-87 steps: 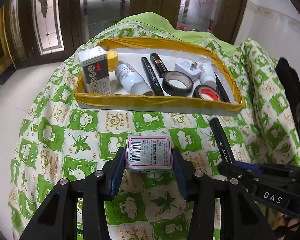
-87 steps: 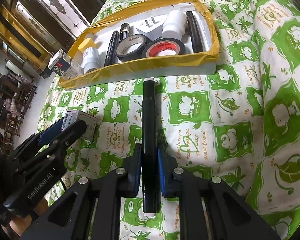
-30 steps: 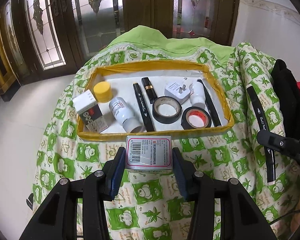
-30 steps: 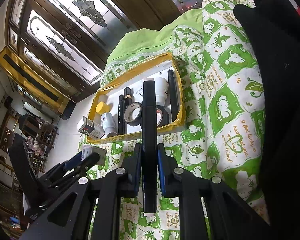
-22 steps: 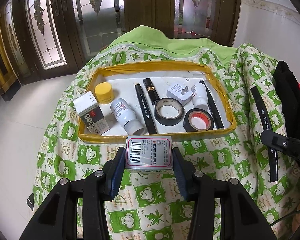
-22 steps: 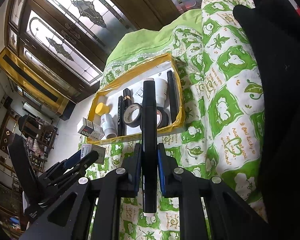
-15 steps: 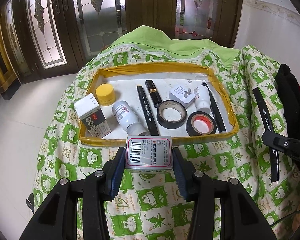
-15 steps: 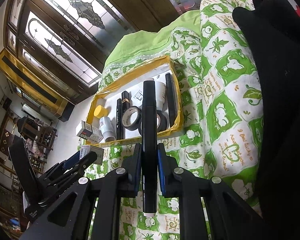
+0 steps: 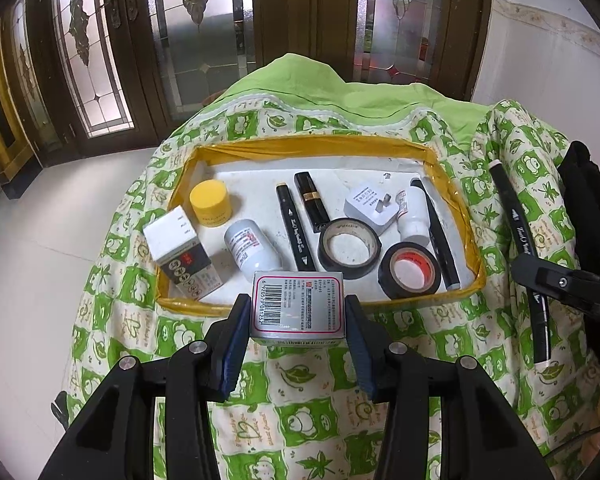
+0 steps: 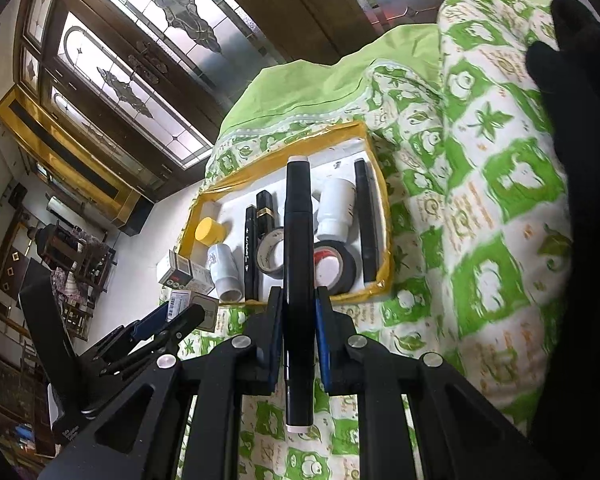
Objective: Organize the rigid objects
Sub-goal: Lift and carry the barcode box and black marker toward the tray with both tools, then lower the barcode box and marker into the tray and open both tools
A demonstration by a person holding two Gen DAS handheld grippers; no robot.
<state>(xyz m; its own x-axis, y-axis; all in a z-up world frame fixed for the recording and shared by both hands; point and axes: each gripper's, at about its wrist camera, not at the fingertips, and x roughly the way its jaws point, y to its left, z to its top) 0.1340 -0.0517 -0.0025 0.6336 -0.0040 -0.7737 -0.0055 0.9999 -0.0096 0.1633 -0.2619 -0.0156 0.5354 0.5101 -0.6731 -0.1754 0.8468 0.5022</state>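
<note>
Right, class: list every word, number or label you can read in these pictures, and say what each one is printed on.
"6 920579 081242", as far as legible: barcode digits on the box in the left gripper.
"Touch": white script on the black marker in the right gripper; the rest is unclear.
Too small or blurred: the box's other print, and all labels in the tray.
</note>
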